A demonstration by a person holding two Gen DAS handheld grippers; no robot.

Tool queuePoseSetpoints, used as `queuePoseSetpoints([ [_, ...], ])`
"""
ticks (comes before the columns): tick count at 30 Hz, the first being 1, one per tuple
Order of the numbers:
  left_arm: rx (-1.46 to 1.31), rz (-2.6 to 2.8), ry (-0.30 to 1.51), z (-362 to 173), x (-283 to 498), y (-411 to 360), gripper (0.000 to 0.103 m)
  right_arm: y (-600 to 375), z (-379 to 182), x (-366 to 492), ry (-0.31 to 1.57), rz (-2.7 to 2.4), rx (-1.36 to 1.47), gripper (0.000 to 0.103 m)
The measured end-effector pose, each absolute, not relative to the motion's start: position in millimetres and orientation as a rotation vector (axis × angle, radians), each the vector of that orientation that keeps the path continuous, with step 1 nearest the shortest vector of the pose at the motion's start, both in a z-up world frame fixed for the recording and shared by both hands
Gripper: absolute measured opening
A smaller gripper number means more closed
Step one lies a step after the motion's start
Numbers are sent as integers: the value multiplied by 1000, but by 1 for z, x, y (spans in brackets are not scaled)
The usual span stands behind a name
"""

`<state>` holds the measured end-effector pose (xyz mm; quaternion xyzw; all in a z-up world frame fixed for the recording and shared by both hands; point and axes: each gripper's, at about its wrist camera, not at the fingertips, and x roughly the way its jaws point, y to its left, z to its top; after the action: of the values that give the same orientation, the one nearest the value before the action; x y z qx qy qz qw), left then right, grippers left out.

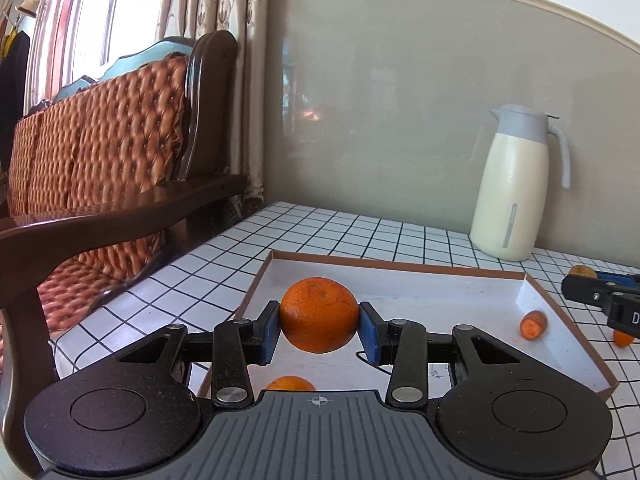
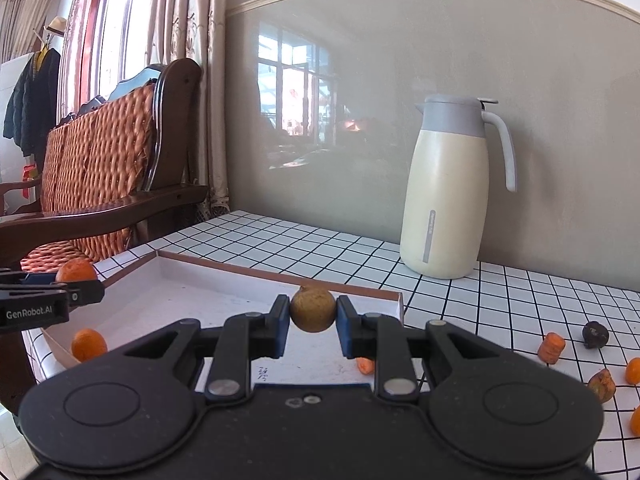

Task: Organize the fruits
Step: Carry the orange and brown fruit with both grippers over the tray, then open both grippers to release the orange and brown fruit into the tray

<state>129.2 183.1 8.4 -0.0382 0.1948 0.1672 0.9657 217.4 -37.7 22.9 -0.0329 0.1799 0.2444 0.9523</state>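
My left gripper [image 1: 319, 320] is shut on a large orange [image 1: 319, 314] and holds it above the shallow white tray [image 1: 400, 268] with a brown rim. A second orange [image 1: 290, 383] lies in the tray below it, and a carrot piece [image 1: 533, 324] lies at the tray's right side. My right gripper [image 2: 313, 314] is shut on a small round brown fruit [image 2: 313, 309] above the tray's right part [image 2: 224, 268]. The left gripper also shows at the left edge of the right wrist view [image 2: 48, 292]. The right gripper shows at the right edge of the left wrist view [image 1: 600, 292].
A cream thermos jug [image 2: 448, 192] stands at the back of the checked table [image 2: 500, 300]. Carrot pieces [image 2: 551, 347], small orange fruits [image 2: 633, 370] and a dark fruit [image 2: 595, 334] lie on the table right of the tray. A wooden sofa [image 1: 100, 152] stands left of the table.
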Motion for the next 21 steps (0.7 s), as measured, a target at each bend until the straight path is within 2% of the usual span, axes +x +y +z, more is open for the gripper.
queuePoseSetpoints([
  [21, -96, 385, 425, -4, 153, 214, 42, -36, 13, 246, 415, 482, -67, 16],
])
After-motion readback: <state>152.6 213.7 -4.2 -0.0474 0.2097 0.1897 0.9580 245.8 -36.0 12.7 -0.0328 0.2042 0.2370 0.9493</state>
